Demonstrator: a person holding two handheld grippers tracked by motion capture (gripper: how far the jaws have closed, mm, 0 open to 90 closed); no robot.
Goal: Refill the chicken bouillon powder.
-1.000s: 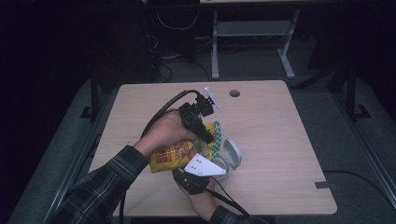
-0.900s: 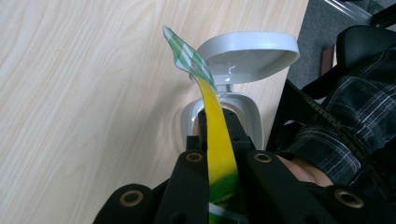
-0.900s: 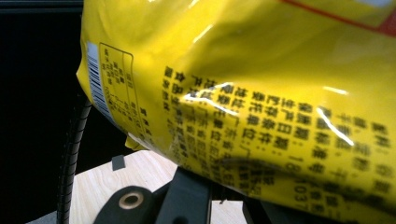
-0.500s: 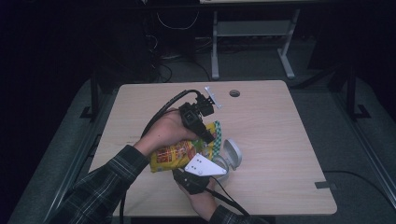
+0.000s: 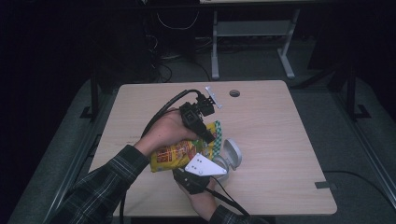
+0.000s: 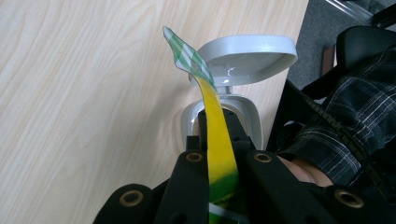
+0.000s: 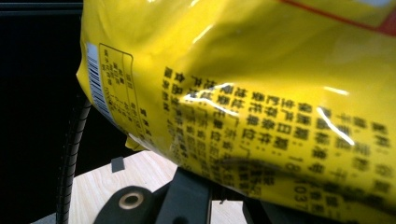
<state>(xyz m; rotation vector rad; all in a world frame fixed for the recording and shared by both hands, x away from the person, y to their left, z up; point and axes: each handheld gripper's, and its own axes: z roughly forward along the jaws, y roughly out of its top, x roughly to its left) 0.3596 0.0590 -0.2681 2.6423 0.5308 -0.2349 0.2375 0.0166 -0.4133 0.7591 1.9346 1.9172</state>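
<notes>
A yellow snack bag [image 5: 173,154] with red print is held over the wooden table [image 5: 280,135] between both grippers. My left gripper [image 5: 208,135] is shut on the bag's top seam, a yellow strip with a green-checked tip [image 6: 187,53] that rises between its jaws [image 6: 217,123]. My right gripper [image 5: 183,171], which carries a grey three-cornered plate, comes in from below, shut on the bag's lower edge. In the right gripper view the bag's printed back [image 7: 252,93] hides the fingertips. A small grey device [image 5: 230,155] with its lid open [image 6: 243,56] sits just past the seam.
A round cable hole [image 5: 234,93] lies near the table's far edge. Black cables trail from both grippers over the plaid sleeves. Bare tabletop spreads to the right and far left. Dark floor and desk legs lie beyond.
</notes>
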